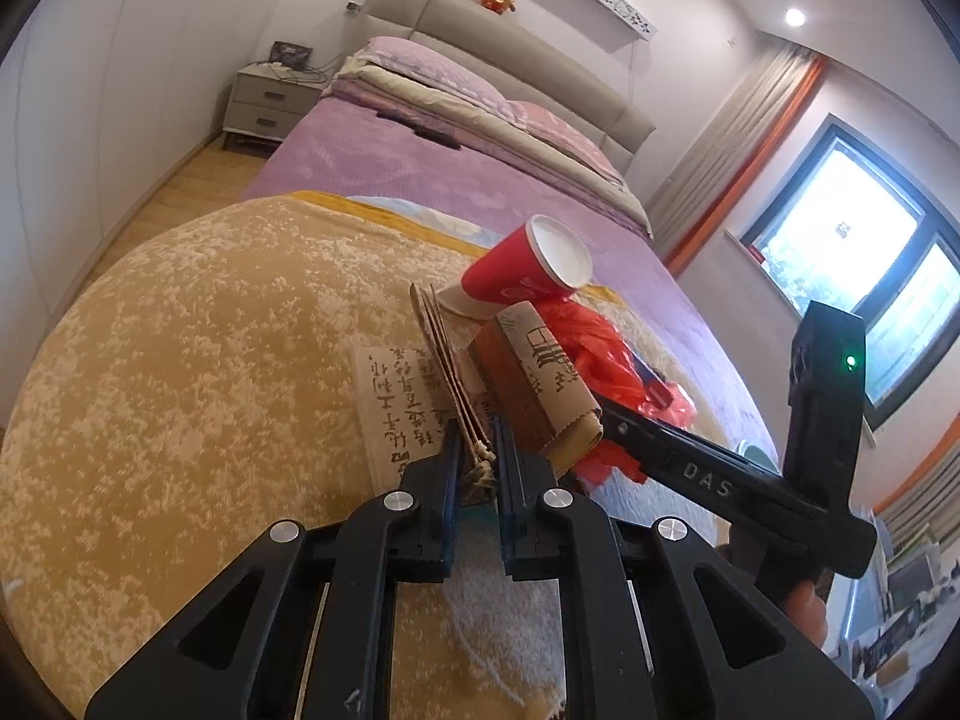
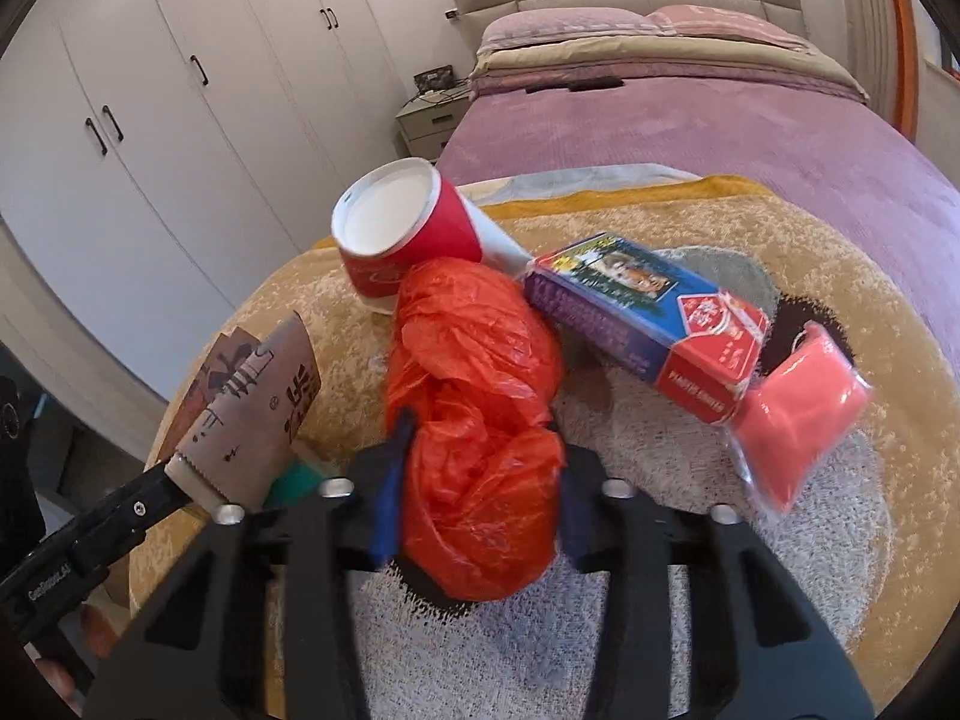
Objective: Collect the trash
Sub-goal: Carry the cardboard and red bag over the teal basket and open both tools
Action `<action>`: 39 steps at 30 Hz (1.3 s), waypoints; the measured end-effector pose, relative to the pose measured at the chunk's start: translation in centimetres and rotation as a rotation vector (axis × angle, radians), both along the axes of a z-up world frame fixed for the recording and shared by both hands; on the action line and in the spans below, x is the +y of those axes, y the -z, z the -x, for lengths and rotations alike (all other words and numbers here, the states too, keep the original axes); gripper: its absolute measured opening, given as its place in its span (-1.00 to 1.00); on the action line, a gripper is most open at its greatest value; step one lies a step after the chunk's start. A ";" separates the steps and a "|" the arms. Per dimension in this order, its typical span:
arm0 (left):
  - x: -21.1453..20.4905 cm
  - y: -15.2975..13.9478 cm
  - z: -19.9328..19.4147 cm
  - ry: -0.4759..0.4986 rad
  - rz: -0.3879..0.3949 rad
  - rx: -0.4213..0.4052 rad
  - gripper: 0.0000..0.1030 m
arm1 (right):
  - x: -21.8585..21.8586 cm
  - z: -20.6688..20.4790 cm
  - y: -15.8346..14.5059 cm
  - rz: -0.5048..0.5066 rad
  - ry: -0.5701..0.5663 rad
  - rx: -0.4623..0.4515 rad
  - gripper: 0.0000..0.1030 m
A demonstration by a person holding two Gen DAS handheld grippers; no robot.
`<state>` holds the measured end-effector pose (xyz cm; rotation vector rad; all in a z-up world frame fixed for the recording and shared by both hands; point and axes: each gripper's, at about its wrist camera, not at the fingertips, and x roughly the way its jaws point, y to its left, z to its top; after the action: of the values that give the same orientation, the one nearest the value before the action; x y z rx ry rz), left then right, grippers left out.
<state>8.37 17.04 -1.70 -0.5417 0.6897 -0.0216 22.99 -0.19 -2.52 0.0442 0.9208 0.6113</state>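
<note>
My left gripper [image 1: 479, 450] is shut on the rope handles of a brown paper bag [image 1: 540, 381], which stands on edge on a tan blanket [image 1: 180, 360]; the bag also shows in the right wrist view [image 2: 252, 408]. My right gripper [image 2: 480, 438] is shut on a crumpled orange plastic bag [image 2: 474, 396], which also shows in the left wrist view [image 1: 594, 348]. A red paper cup [image 2: 402, 234] lies on its side behind the bags, also seen in the left wrist view [image 1: 528, 267]. A blue and red carton [image 2: 648, 312] and a pink packet [image 2: 792, 408] lie to the right.
The trash lies at the foot of a bed with a purple cover [image 2: 690, 132]. White wardrobes [image 2: 150, 90] stand to the left. A nightstand [image 1: 270, 102] stands by the headboard. A window [image 1: 870, 276] is to the right.
</note>
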 end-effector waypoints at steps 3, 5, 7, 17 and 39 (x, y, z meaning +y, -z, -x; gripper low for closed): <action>-0.4 0.0 0.4 0.015 -0.002 0.000 -0.83 | -0.5 1.1 -0.4 0.012 0.003 -0.023 -0.47; -0.8 0.1 0.8 0.024 0.002 -0.002 -0.83 | -1.0 2.0 -0.8 0.027 0.008 -0.043 -0.48; -1.2 0.1 1.3 0.031 0.008 -0.004 -0.83 | -1.5 3.2 -1.2 0.045 0.013 -0.070 -0.48; -4.1 -1.0 3.9 0.097 0.016 -0.040 -0.83 | -5.7 8.6 -2.8 0.051 0.054 -0.139 -0.48; -18.2 -3.8 2.4 0.383 -0.039 -0.133 -0.83 | -21.1 13.4 -6.2 0.041 0.367 -0.252 -0.48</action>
<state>6.01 -1.20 2.05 -0.3607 0.6539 -0.3979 9.56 -21.32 3.64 0.0951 0.6580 0.2496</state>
